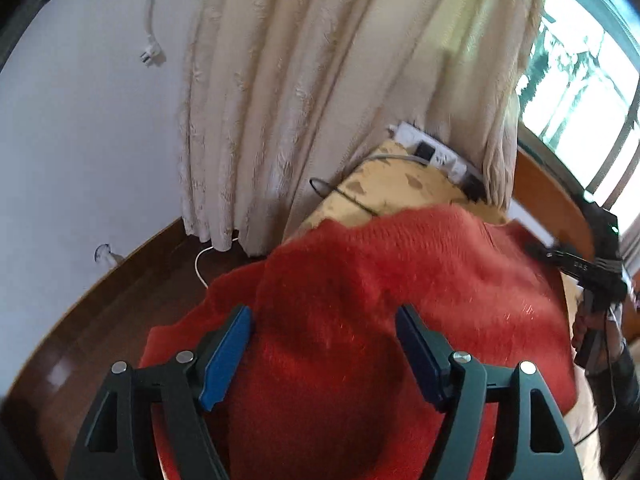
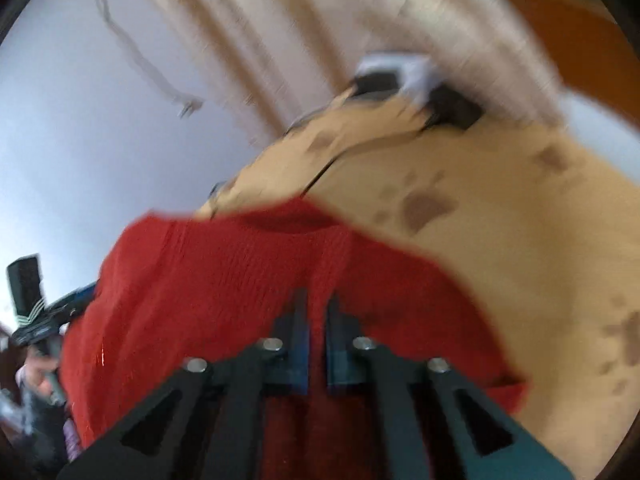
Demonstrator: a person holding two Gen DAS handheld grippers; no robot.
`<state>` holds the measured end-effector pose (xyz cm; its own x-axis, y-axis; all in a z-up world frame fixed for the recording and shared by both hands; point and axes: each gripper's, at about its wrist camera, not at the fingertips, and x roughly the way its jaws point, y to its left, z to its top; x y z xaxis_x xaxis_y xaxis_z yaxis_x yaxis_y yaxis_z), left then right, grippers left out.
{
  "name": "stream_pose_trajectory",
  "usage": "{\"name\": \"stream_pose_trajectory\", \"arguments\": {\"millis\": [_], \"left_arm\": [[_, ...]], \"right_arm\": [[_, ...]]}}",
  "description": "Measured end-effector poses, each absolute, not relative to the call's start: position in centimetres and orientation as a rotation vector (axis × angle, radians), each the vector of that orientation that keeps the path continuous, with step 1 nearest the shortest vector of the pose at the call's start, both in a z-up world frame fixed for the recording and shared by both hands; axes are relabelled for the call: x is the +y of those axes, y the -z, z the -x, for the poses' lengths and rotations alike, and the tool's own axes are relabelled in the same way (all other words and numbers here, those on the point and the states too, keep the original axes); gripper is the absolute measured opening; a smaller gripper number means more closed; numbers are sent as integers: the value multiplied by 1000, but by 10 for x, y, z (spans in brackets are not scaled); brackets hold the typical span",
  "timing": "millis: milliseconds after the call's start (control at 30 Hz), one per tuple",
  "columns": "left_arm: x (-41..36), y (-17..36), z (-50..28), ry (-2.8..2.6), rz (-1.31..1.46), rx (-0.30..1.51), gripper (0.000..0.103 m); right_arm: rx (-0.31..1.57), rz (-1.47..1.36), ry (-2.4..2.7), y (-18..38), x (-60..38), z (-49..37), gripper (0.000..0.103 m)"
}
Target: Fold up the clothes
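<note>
Coarse-knit red sweater (image 1: 360,300): left gripper (image 1: 324,320) fingers spread wide; right gripper (image 2: 318,308) fingers pinch a ridge

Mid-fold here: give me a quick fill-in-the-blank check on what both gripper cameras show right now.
1. The knitted garment being folded is ____ in colour.
2. The left gripper has its jaws ____, with the garment lying between them.
3. The right gripper is ____ on a fold of the garment.
4. The white power strip lies at the foot of the cream ____.

Missing words: red; open; shut; curtain
</note>
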<state>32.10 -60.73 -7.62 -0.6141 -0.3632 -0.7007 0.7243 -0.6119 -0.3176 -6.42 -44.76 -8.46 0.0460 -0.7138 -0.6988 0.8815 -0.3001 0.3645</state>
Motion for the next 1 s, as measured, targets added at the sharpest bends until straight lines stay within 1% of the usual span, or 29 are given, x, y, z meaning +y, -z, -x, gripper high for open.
{"name": "stream_pose_trajectory", "arguments": {"millis": [100,167,267,333,367,400,433,467,500,533,567,600,633,667,700,733,767,867,933,1000], "left_arm": [[-614,83,-312,2163,-825,737,76],[-620,96,-310,2143,-870,783,79],[-626,107,-315,2145,-857,871,81],[-627,106,-322,2145,-833,905,81],[-625,101,-326,2145,-814,909,81],[-624,96,-331,2145,-794,913,81],[-622,88,-335,2150,-764,908,81],[-619,79,-338,2155,-734,903,81],[-615,69,-339,2184,-694,890,81],[-610,64,-334,2215,-695,874,81],[-604,60,-328,2247,-698,858,81],[-599,55,-323,2278,-700,842,82],[-594,51,-317,2309,-703,826,82],[-588,59,-305,2322,-767,816,82],[-586,70,-299,2298,-824,813,82],[-583,82,-292,2272,-881,809,82],[-582,92,-292,2262,-898,811,82],[-575,105,-310,2313,-769,831,83],[-572,98,-307,2324,-759,827,83],[-569,90,-304,2336,-749,822,83]], "right_arm": [[248,-833,1785,53,-436,71,6],[288,-829,1806,53,-439,73,6],[469,-835,1787,87,-459,61,7],[531,-934,1720,118,-469,56,10],[520,-919,1731,119,-466,54,12],[523,-907,1749,114,-463,54,15],[523,-898,1767,108,-460,54,22],[513,-899,1776,99,-455,54,33],[504,-892,1761,99,-451,46,39],[495,-885,1747,98,-448,38,46],[486,-878,1732,97,-444,30,50],[477,-871,1717,96,-440,21,51],[468,-865,1702,96,-437,13,57],[459,-858,1688,95,-433,5,66],[450,-851,1673,94,-429,-3,69],[441,-844,1658,94,-426,-11,72],[432,-837,1643,93,-422,-19,72],[406,-816,1599,91,-411,-44,72],[381,-804,1571,90,-403,-58,71],[295,-811,1562,99,-392,-53,71]]}}
